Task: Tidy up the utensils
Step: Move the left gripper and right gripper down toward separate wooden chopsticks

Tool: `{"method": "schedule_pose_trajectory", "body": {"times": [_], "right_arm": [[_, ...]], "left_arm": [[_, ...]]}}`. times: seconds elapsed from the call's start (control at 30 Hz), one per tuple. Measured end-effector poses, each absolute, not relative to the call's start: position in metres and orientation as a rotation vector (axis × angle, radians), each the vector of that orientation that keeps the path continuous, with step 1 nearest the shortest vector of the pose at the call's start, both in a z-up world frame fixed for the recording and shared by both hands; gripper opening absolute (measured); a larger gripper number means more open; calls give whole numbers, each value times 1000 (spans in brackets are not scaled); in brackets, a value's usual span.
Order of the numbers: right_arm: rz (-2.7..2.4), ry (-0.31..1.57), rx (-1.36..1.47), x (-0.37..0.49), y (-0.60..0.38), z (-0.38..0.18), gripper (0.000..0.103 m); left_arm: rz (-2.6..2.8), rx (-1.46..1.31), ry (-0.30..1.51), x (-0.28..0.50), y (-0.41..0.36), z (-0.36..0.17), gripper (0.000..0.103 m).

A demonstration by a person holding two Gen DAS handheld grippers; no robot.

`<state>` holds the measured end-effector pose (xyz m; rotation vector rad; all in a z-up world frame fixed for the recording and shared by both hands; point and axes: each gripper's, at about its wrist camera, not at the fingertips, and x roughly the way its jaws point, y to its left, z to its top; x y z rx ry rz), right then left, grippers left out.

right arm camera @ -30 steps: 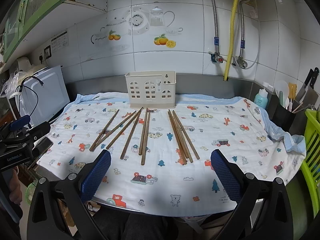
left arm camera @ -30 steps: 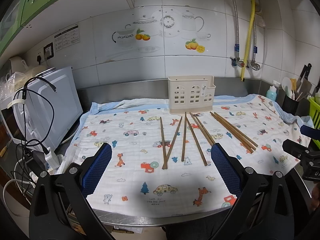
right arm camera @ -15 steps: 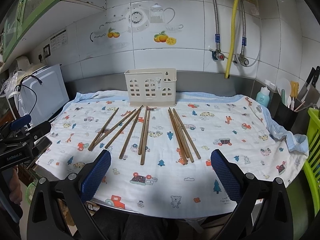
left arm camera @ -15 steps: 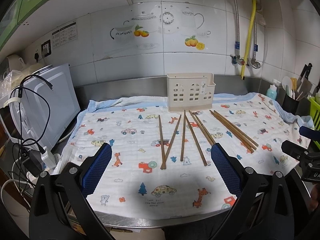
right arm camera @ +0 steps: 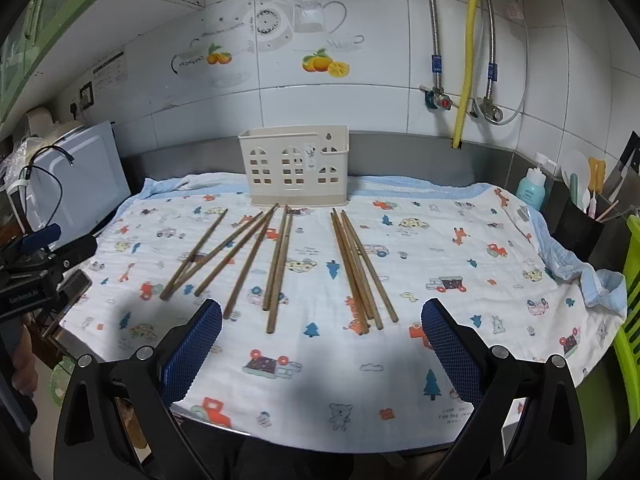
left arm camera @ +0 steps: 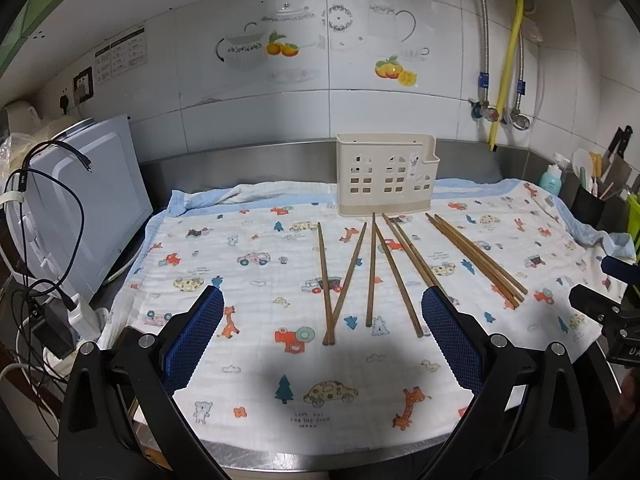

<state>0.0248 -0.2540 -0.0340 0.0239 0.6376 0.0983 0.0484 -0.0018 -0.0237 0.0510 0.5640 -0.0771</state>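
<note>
Several brown wooden chopsticks (left arm camera: 371,269) lie fanned out on a cartoon-print cloth (left arm camera: 240,272), in front of a cream plastic utensil holder (left arm camera: 385,174) that stands upright at the back. In the right wrist view the chopsticks (right arm camera: 280,264) and holder (right arm camera: 294,170) show too. My left gripper (left arm camera: 322,314) is open and empty, above the cloth's near edge, short of the chopsticks. My right gripper (right arm camera: 320,322) is open and empty, near the chopsticks' near ends.
A white microwave (left arm camera: 80,200) with dangling cables stands at the left. A black pot of kitchen tools (right arm camera: 580,228) and a green basket (right arm camera: 632,280) stand at the right. Pipes and a yellow hose (right arm camera: 466,52) run down the tiled wall.
Both grippers have moved slightly forward towards the chopsticks and holder. Both stay open and empty. Nothing on the cloth has moved.
</note>
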Motion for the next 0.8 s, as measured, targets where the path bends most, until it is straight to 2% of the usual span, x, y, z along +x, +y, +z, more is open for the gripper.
{"method": "schedule_pose_trajectory", "body": {"times": [0.8], "right_arm": [[115, 698, 11, 85, -275, -56, 96]], "left_arm": [[-80, 59, 666, 114, -8, -52, 97]]}}
